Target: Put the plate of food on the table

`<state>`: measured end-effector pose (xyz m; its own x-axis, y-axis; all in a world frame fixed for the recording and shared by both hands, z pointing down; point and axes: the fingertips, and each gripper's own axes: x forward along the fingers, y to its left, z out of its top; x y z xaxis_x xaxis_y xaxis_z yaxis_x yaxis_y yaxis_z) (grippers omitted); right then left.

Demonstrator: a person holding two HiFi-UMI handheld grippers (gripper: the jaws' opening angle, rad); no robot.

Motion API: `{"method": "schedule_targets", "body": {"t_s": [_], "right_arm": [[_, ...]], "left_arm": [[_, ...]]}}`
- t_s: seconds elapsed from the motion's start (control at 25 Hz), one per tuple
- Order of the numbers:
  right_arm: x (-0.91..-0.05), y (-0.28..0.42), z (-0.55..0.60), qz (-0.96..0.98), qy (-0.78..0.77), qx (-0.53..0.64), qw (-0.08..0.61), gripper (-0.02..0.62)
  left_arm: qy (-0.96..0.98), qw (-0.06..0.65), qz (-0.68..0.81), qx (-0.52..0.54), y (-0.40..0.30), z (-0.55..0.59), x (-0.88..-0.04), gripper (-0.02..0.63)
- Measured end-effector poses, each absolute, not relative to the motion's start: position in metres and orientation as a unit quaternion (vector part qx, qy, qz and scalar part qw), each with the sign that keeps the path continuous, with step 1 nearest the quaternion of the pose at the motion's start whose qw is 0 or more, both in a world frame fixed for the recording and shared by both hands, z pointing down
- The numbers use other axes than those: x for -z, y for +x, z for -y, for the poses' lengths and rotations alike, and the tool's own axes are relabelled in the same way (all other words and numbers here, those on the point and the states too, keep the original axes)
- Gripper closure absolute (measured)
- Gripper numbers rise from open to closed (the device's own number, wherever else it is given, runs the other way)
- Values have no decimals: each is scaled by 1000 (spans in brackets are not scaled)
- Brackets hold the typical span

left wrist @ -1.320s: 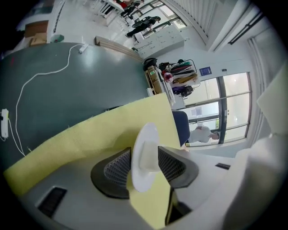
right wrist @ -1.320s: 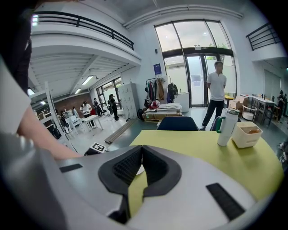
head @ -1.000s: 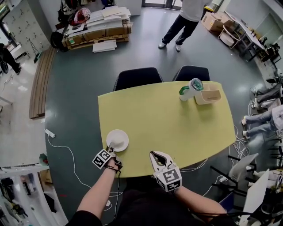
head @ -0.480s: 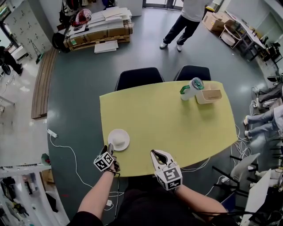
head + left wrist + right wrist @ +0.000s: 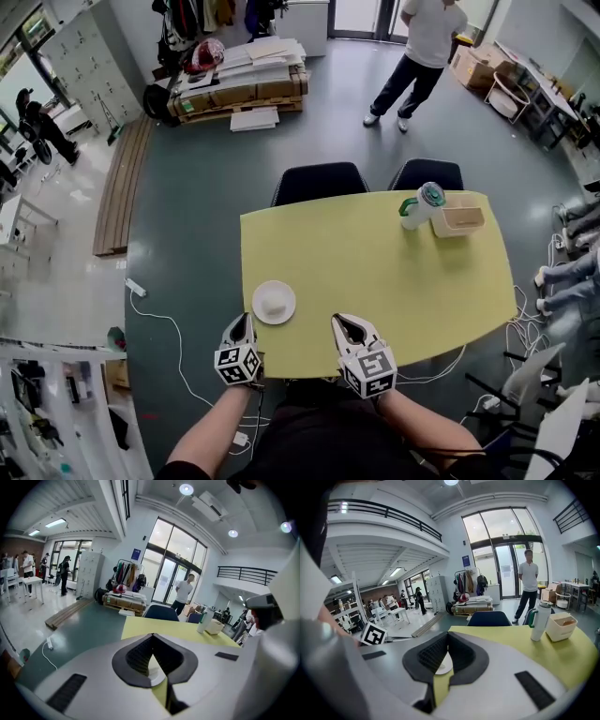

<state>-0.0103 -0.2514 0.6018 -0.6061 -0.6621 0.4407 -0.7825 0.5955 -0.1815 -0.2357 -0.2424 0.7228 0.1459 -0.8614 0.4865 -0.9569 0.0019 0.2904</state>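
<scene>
A white plate [image 5: 274,302] with a pale mound of food rests on the yellow table [image 5: 375,272], near its front left corner. My left gripper [image 5: 241,327] hovers at the table's near edge, just below and left of the plate, shut and holding nothing. My right gripper [image 5: 345,326] sits to the plate's right at the same edge, also shut and empty. In the left gripper view, a sliver of the plate [image 5: 154,674] shows behind the left gripper [image 5: 152,637]. In the right gripper view, the plate [image 5: 443,666] peeks out beyond the right gripper [image 5: 448,634].
At the table's far right stand a white tumbler with a green lid [image 5: 419,205] and a beige box [image 5: 458,218]. Two dark chairs [image 5: 317,178] are tucked in at the far side. A person [image 5: 417,47] stands beyond them. A white cable [image 5: 169,328] trails on the floor to the left.
My left gripper has drawn back from the plate's rim toward the table edge and shut. The plate stays on the table. The right gripper has kept its place.
</scene>
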Motion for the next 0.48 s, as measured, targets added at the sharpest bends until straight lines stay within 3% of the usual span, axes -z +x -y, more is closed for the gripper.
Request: {"method": "schedule_targets", "body": {"t_s": [0.48], "right_arm": [[-569,-22,246,891,401,-167,135,583]], "left_arm": [[723,228,647,-82,-214,205,-609,597]]}}
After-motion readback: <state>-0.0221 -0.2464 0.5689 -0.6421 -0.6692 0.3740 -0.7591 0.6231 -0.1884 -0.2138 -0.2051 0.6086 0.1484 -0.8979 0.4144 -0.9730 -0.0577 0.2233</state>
